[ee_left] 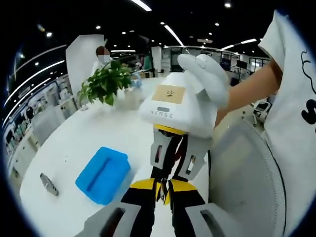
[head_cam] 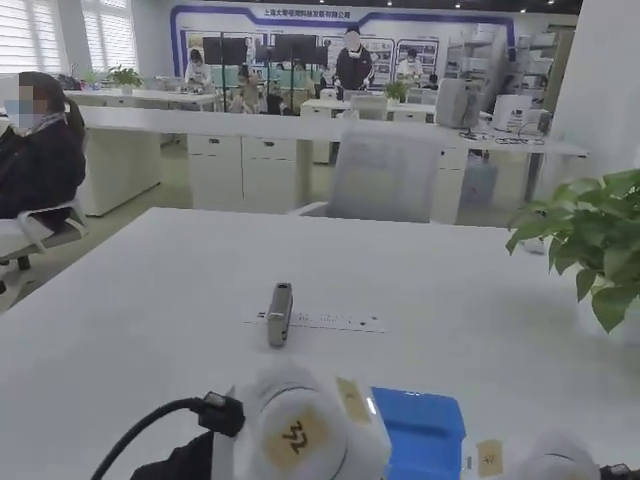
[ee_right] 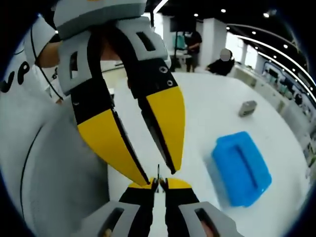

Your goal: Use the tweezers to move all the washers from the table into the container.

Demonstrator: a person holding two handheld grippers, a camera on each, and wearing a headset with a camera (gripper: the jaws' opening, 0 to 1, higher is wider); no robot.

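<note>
Right gripper (ee_right: 158, 185): my jaws are all but closed. The tips pinch a thin dark sliver (ee_right: 158, 171) that stands up between them. I take it for the tweezers, though it is too fine to be sure.
Left gripper (ee_right: 162, 177): it hangs from the top of the right gripper view, its yellow fingers (ee_right: 165, 118) parted by a narrow gap. Its tips sit either side of the sliver, just above my right tips, and I see nothing clamped.
Facing: in the left gripper view the two grippers meet tip to tip. A gloved hand (ee_left: 205, 74) is on the right one's white housing.
Blue container (ee_right: 242, 168): it lies flat on the white table (head_cam: 150, 300), just beside the grippers and near the table's close edge in the head view.
Grey block (head_cam: 279, 313): it is farther out on the table, well apart from the container. It lies across the end of a pale marked strip (head_cam: 330, 322).
Plant (head_cam: 590, 240): its leaves hang over the table's right edge.
</note>
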